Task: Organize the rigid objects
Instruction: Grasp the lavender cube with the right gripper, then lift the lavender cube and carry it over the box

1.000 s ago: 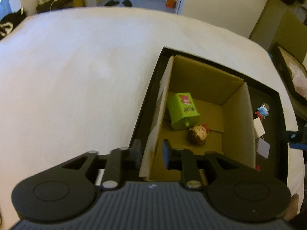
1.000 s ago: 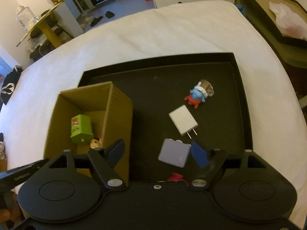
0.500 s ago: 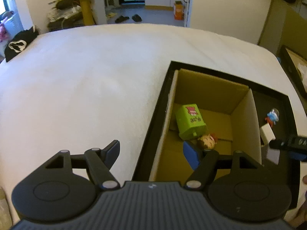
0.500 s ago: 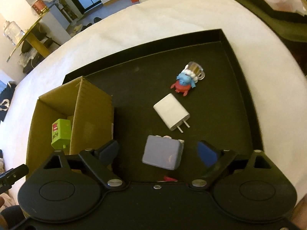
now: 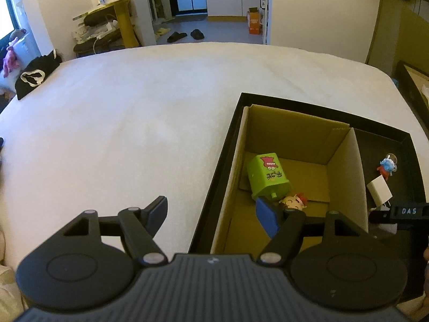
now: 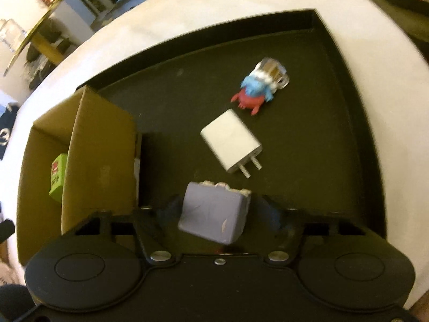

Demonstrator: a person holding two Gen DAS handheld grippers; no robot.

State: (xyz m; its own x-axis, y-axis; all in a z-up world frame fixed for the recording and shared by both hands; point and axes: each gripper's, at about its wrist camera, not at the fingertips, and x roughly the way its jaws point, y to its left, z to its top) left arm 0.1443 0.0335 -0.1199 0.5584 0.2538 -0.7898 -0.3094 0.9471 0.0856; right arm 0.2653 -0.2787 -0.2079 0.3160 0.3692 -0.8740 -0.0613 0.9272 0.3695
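We count 2 toys in the cardboard box ahead of our wide-open, empty left gripper, while our right gripper clamps the grey block, with the white charger and blue figure beyond it left.

Black fingers, blue pads, silver screws

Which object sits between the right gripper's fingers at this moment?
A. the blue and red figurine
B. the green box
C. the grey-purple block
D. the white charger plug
C: in the right wrist view the grey-purple block sits between the fingers of the right gripper, which have closed against its sides, while the white charger plug and the blue and red figurine lie apart on the black tray.
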